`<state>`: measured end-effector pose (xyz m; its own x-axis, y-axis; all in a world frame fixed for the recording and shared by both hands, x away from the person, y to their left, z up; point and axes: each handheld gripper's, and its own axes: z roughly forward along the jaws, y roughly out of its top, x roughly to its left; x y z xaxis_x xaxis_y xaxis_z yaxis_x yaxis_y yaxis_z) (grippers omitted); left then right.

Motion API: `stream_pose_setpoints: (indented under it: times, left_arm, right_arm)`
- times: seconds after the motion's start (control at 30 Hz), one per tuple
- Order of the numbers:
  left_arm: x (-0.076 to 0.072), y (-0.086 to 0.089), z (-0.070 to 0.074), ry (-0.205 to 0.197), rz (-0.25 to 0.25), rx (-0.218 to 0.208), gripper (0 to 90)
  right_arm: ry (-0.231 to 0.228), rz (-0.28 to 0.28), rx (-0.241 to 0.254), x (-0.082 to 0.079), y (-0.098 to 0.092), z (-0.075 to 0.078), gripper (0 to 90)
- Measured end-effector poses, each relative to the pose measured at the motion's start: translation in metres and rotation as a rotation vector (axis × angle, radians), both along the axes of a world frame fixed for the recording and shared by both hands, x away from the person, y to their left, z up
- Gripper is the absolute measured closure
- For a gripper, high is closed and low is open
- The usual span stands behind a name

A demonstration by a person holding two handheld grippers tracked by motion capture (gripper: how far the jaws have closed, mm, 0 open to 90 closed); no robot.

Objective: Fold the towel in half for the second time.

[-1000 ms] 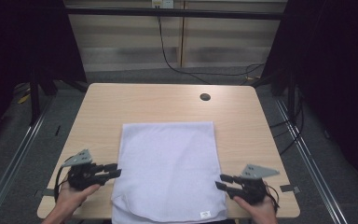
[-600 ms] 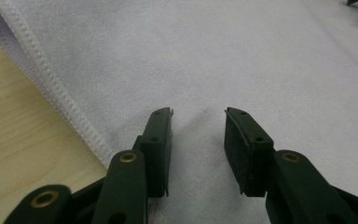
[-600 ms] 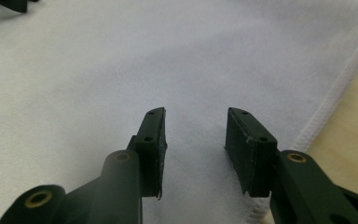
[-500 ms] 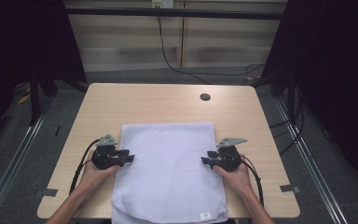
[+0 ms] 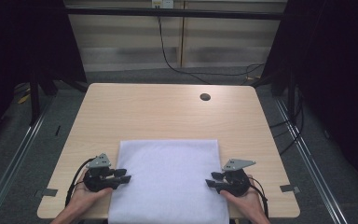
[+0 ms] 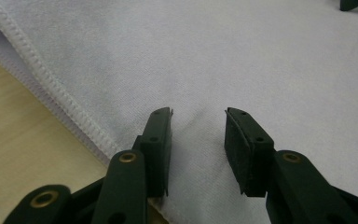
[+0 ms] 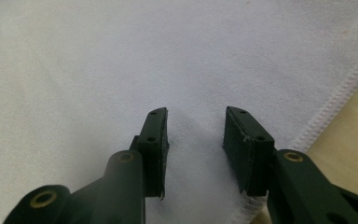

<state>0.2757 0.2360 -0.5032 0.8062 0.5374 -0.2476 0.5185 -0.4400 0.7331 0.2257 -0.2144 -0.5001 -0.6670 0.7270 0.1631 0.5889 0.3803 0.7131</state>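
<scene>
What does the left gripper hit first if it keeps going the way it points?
Most likely the white cloth. The left gripper points inward across it with jaws open, and fabric lies right under and ahead of the tips. Far beyond, the right gripper faces it, roughly in line.

Cloth (image 5: 168, 179) lies on table's (image 5: 158, 112) near edge.

The table (image 5: 168, 112) is evenly lit from overhead; darkness at nine and three o'clock, soft blur, no glare.
</scene>
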Motion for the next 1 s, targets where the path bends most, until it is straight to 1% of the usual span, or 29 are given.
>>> stream_pose_setpoints:
  times: [0.03,0.07,0.1,0.13,0.17,0.2,0.27,0.3,0.33,0.37,0.4,0.43,0.47,0.5,0.53,0.57,0.6,0.63,0.67,0.7,0.77,0.8,0.83,0.87,0.9,0.97,1.0]
  left_arm:
    - [-0.001,0.001,0.0,0.011,-0.011,-0.004,61.2]
    - [-0.003,0.002,0.002,0.015,-0.011,-0.001,60.9]
    - [-0.003,0.003,0.004,-0.001,-0.003,-0.006,58.8]
    - [-0.001,0.004,0.007,-0.012,-0.006,-0.018,56.7]
    - [0.003,0.005,0.01,-0.013,0.003,-0.031,56.4]
    - [0.008,0.005,0.014,-0.028,0.026,-0.034,55.3]
    - [0.023,0.007,0.02,-0.045,0.062,-0.058,54.1]
    - [0.032,0.008,0.022,-0.063,0.083,-0.053,52.5]
    - [0.041,0.008,0.025,-0.068,0.099,-0.051,50.9]
    - [0.05,0.009,0.026,-0.081,0.13,-0.062,49.5]
    - [0.058,0.01,0.028,-0.079,0.15,-0.072,48.7]
    - [0.066,0.01,0.029,-0.076,0.167,-0.092,47.0]
    - [0.074,0.01,0.03,-0.066,0.169,-0.085,45.5]
    - [0.081,0.009,0.029,-0.065,0.189,-0.084,43.3]
    - [0.087,0.008,0.027,-0.06,0.204,-0.076,42.9]
    - [0.091,0.006,0.025,-0.059,0.208,-0.072,41.2]
    - [0.094,0.005,0.022,-0.065,0.209,-0.075,40.8]
    - [0.096,0.004,0.019,-0.055,0.216,-0.087,40.8]
    - [0.097,0.002,0.016,-0.047,0.214,-0.082,39.7]
    - [0.098,-0.001,0.014,-0.04,0.21,-0.065,38.9]
    - [0.098,-0.004,0.009,-0.031,0.2,-0.028,36.9]
    - [0.099,-0.004,0.007,-0.019,0.197,-0.02,35.6]
    - [0.099,-0.005,0.006,-0.011,0.194,-0.028,35.0]
    - [0.099,-0.005,0.005,-0.013,0.19,-0.012,35.7]
    - [0.099,-0.005,0.004,-0.009,0.191,-0.007,38.3]
    - [0.099,-0.003,0.003,-0.004,0.187,-0.01,47.9]
    - [0.098,-0.002,0.001,-0.004,0.182,-0.013,53.8]
  right_arm:
    - [0.008,0.002,0.005,-0.004,0.0,0.0,60.3]
    - [0.017,0.01,0.007,-0.006,-0.001,0.001,60.3]
    - [0.029,0.013,0.008,-0.008,-0.001,0.002,59.7]
    - [0.029,0.021,0.004,-0.009,-0.001,0.003,57.6]
    - [0.018,0.022,0.001,-0.007,-0.002,0.005,56.3]
    - [-0.006,0.003,0.008,-0.003,-0.004,0.007,55.8]
    - [-0.043,-0.041,0.057,0.01,-0.013,0.015,54.4]
    - [-0.06,-0.064,0.063,0.019,-0.016,0.018,52.4]
    - [-0.069,-0.081,0.061,0.028,-0.02,0.021,50.8]
    - [-0.079,-0.096,0.073,0.038,-0.023,0.024,49.6]
    - [-0.09,-0.11,0.081,0.047,-0.026,0.025,48.0]
    - [-0.097,-0.119,0.081,0.057,-0.028,0.027,46.3]
    - [-0.106,-0.132,0.074,0.065,-0.029,0.028,44.9]
    - [-0.114,-0.14,0.073,0.073,-0.03,0.028,43.3]
    - [-0.108,-0.141,0.081,0.081,-0.03,0.028,41.8]
    - [-0.107,-0.144,0.079,0.089,-0.03,0.026,40.7]
    - [-0.103,-0.148,0.073,0.096,-0.03,0.025,38.8]
    - [-0.099,-0.152,0.07,0.101,-0.03,0.023,38.2]
    - [-0.094,-0.153,0.08,0.106,-0.031,0.02,38.2]
    - [-0.089,-0.16,0.08,0.11,-0.031,0.016,37.6]
    - [-0.06,-0.168,0.073,0.115,-0.032,0.006,36.3]
    - [-0.051,-0.176,0.065,0.117,-0.033,0.002,35.7]
    - [-0.036,-0.178,0.072,0.118,-0.034,-0.002,35.7]
    - [-0.021,-0.177,0.075,0.119,-0.035,-0.005,36.1]
    - [-0.011,-0.173,0.079,0.12,-0.035,-0.007,37.7]
    - [0.001,-0.158,0.075,0.122,-0.033,-0.01,41.8]
    - [0.005,-0.156,0.081,0.122,-0.033,-0.01,45.9]
